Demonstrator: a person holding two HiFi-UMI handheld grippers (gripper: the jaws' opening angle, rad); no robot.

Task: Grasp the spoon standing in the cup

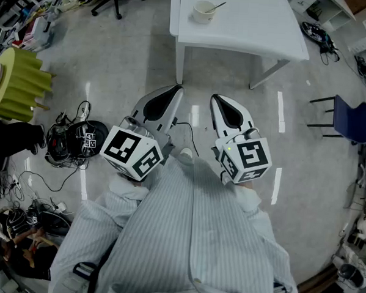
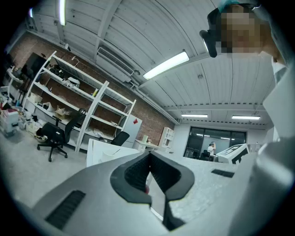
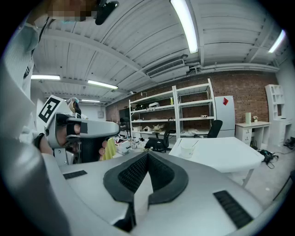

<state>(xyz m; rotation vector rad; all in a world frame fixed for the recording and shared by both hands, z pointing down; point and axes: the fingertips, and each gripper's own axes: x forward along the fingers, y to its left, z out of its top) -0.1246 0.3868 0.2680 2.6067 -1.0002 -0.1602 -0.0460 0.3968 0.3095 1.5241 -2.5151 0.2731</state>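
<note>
Your left gripper and right gripper both have their jaws pressed together, pads meeting, nothing between them. You hold both close in front of your body, above the pale grey floor, well apart from the work. The slim metal spoon stands untouched in the small white cup on the white rectangular tabletop ahead. Assessment: nothing is done. The approach, the parting of the jaws and the grasp itself all remain.
</note>
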